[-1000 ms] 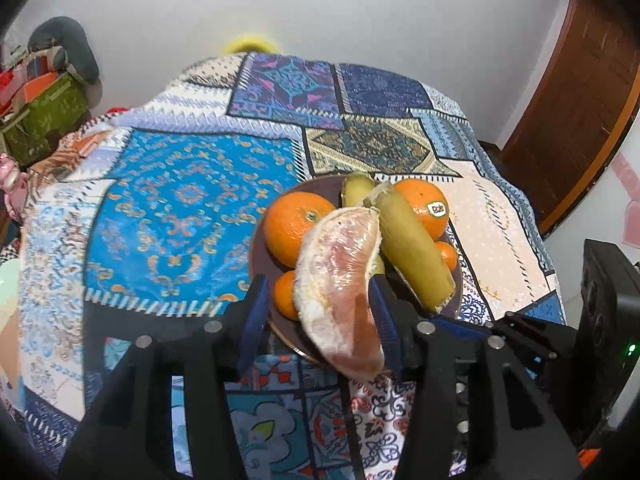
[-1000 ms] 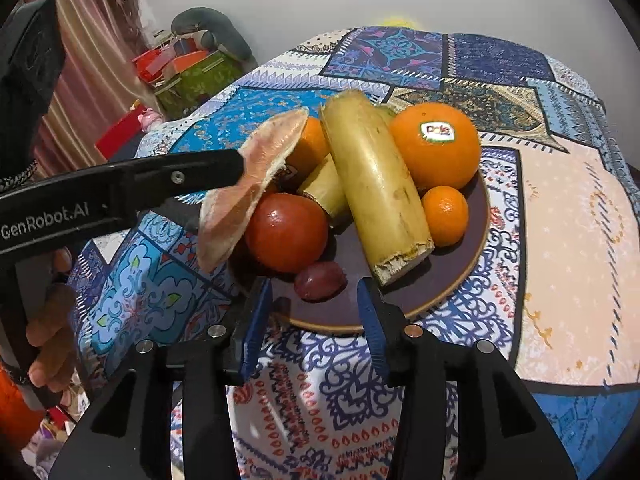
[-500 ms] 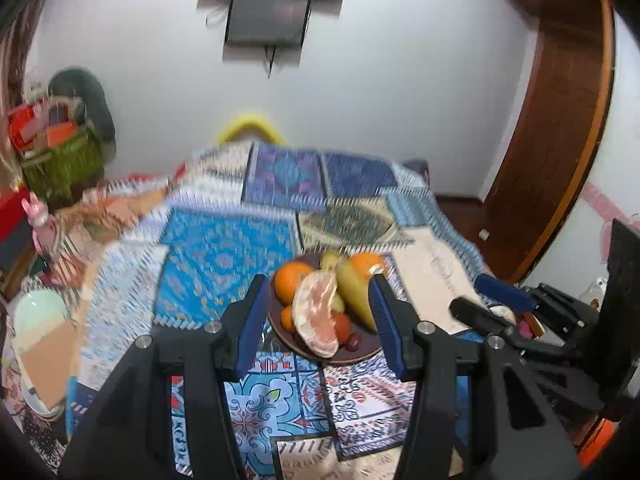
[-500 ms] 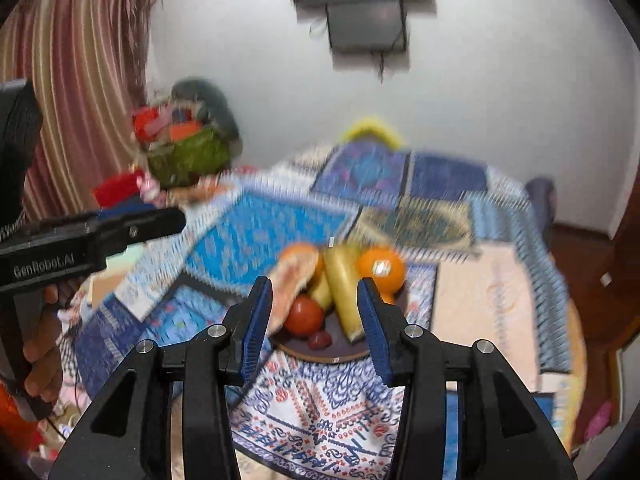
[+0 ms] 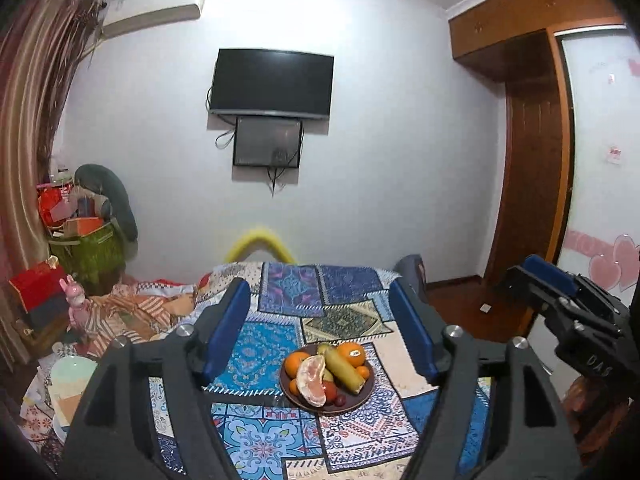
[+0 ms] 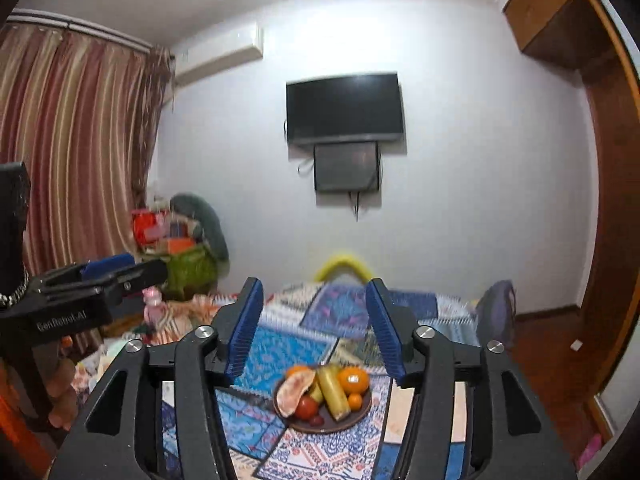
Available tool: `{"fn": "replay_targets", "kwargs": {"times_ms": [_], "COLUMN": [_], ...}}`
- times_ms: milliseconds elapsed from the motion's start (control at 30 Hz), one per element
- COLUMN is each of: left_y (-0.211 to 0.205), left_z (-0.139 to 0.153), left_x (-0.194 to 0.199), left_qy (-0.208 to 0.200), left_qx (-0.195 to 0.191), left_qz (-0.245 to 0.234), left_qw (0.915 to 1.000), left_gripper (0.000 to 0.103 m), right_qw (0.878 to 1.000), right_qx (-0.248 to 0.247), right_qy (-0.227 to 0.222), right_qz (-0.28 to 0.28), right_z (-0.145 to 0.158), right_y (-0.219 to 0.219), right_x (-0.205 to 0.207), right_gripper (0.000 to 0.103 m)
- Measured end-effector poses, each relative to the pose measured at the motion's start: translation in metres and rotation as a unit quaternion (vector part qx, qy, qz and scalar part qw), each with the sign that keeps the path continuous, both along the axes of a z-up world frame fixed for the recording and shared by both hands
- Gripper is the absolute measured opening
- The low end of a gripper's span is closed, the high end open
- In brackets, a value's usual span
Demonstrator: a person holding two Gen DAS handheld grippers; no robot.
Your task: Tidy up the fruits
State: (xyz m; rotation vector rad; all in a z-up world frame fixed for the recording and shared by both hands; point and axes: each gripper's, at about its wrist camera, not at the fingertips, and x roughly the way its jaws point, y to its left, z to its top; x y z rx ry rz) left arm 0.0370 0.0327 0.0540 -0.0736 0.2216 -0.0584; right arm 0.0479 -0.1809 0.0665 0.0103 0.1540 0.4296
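A dark brown plate (image 5: 362, 400) sits on the patchwork-covered table (image 5: 260, 356) and holds the fruit: a peeled pomelo wedge (image 5: 311, 381), oranges (image 5: 352, 353), a yellow-green sugarcane piece (image 5: 343, 370), a tomato (image 5: 330, 391) and a dark grape (image 5: 340, 400). The plate also shows in the right wrist view (image 6: 340, 422). My left gripper (image 5: 322, 334) is open and empty, high above and behind the plate. My right gripper (image 6: 316, 328) is open and empty, also well back from the plate. Each gripper shows at the edge of the other's view.
A wall-mounted TV (image 5: 272, 82) hangs on the far wall. Cluttered boxes and bags (image 5: 80, 232) stand at the left by a striped curtain (image 6: 72, 152). A wooden door (image 5: 532, 184) is at the right. A yellow chair back (image 5: 260, 242) is behind the table.
The left gripper let go of the pomelo wedge, which now lies on the plate. Both grippers pulled far up and back from the plate and tilted toward the wall.
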Motion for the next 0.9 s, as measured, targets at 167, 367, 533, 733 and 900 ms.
{"fn": "replay_targets", "kwargs": {"times_ms": [167,367,533,733,900], "left_y": [-0.003,-0.005,-0.004,-0.008,-0.009], "left_z": [0.007,0.006,0.004,0.001,-0.001], "left_x": [-0.022,-0.032,-0.034,-0.038,-0.039], "left_qy": [-0.033,-0.042,-0.044,-0.045,-0.047], "left_qx": [0.010,0.020,0.019,0.024,0.025], "left_qz": [0.018,0.025,0.027,0.025,0.023], "left_qw": [0.9993,0.9986,0.9985,0.9984,0.9983], "left_gripper": [0.095,0.103,0.103,0.103,0.103], "right_qw": [0.999,0.998,0.998,0.998,0.998], "right_qx": [0.022,0.029,0.020,0.015,0.013], "right_qy": [-0.028,-0.038,-0.038,-0.037,-0.036], "right_qz": [-0.015,-0.033,-0.039,-0.042,-0.044], "right_z": [0.010,0.011,0.011,0.009,0.007], "right_y": [-0.003,0.000,0.004,0.004,0.002], "right_x": [-0.023,-0.032,-0.035,-0.037,-0.037], "right_gripper": [0.078,0.101,0.103,0.103,0.103]}}
